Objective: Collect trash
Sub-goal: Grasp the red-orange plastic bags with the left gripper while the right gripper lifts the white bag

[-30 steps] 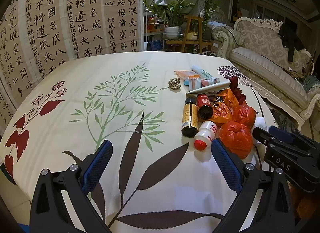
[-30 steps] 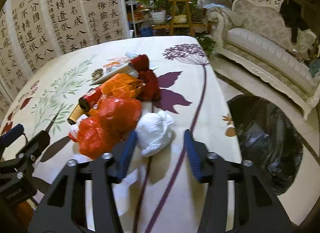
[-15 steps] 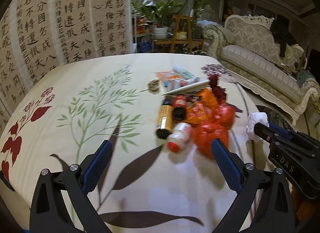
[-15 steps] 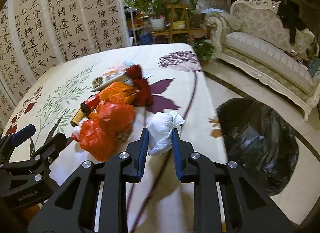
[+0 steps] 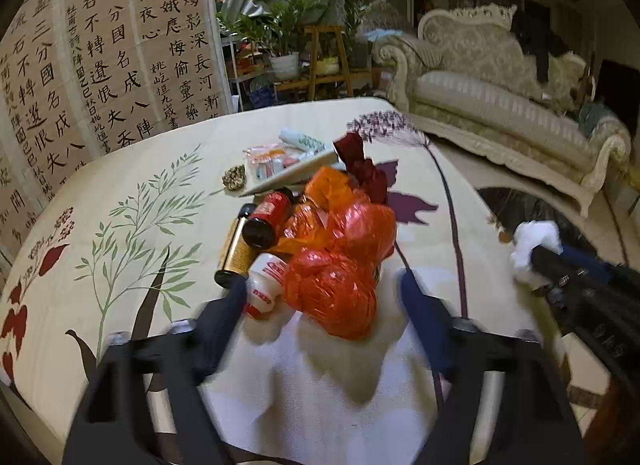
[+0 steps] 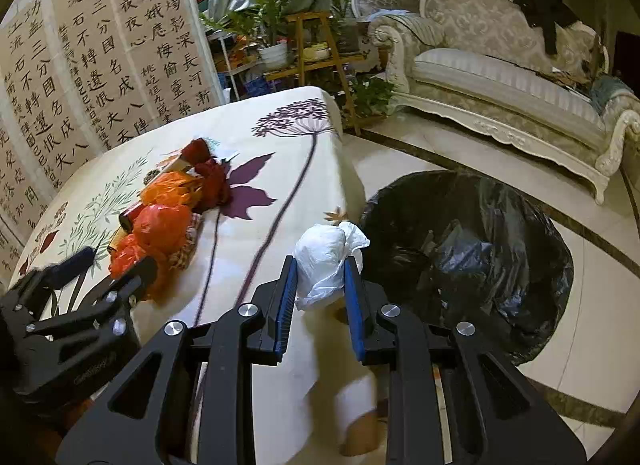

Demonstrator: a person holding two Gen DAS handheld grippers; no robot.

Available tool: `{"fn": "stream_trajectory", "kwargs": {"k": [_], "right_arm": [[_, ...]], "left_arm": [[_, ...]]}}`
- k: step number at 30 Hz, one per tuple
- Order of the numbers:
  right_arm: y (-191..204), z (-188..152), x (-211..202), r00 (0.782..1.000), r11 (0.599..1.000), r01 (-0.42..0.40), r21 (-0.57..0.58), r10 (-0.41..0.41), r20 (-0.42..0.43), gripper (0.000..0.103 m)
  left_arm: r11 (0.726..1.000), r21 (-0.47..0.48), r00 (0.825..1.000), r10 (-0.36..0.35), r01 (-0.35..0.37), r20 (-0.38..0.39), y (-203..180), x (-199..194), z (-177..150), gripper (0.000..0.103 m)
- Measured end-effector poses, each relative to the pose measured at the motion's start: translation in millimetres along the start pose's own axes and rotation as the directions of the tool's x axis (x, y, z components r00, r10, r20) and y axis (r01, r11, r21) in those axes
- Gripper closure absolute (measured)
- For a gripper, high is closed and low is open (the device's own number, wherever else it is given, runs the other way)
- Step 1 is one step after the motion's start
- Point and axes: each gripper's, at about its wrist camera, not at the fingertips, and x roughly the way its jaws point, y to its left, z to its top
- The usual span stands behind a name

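Observation:
My right gripper (image 6: pixel 320 277) is shut on a crumpled white plastic bag (image 6: pixel 326 261) and holds it off the table's right edge, beside the black trash bag (image 6: pixel 472 261) on the floor. It also shows in the left wrist view (image 5: pixel 534 241). My left gripper (image 5: pixel 324 297) is open around the nearest red plastic bag (image 5: pixel 334 293) and a white bottle with a red cap (image 5: pixel 266 283). Behind them lie more red and orange bags (image 5: pixel 352 221), a dark red-labelled bottle (image 5: pixel 266 217) and a gold-labelled bottle (image 5: pixel 234 253).
The table (image 5: pixel 132 249) has a cream cloth with leaf prints. Packets and a white tube (image 5: pixel 280 157) lie at the pile's far end. A calligraphy screen (image 5: pixel 100 65) stands behind, plants (image 5: pixel 288 37) at the back, a sofa (image 6: pixel 500 77) to the right.
My right gripper shut on the white bag, lifted it and carried it right, off the table toward the black bag. My left gripper moved right and forward and narrowed around the red bag.

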Motion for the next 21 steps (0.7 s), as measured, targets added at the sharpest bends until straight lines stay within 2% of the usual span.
{"fn": "stream_trajectory", "kwargs": {"k": [3, 7, 9, 21], "right_arm": [[-6.5, -1.9, 0.6, 1.0, 1.0, -0.004, 0.013, 0.004, -0.002, 0.08], [-10.0, -4.1, 2.6, 1.0, 1.0, -0.006, 0.022, 0.007, -0.007, 0.08], [-9.6, -3.7, 2.7, 1.0, 1.0, -0.007, 0.023, 0.007, -0.007, 0.08], [-20.7, 2.4, -6.7, 0.999, 1.0, 0.018, 0.021, -0.019, 0.031, 0.08]], "left_arm": [[1.0, 0.007, 1.0, 0.009, -0.009, -0.004, -3.2, 4.1, -1.2, 0.038], [1.0, 0.018, 1.0, 0.014, -0.014, 0.003, -5.4, 5.7, -1.6, 0.059], [1.0, 0.023, 1.0, 0.012, -0.012, 0.007, -6.0, 5.9, -2.5, 0.062], [0.999, -0.016, 0.995, -0.042, 0.044, 0.089, -3.4, -25.0, 4.0, 0.064]]}}
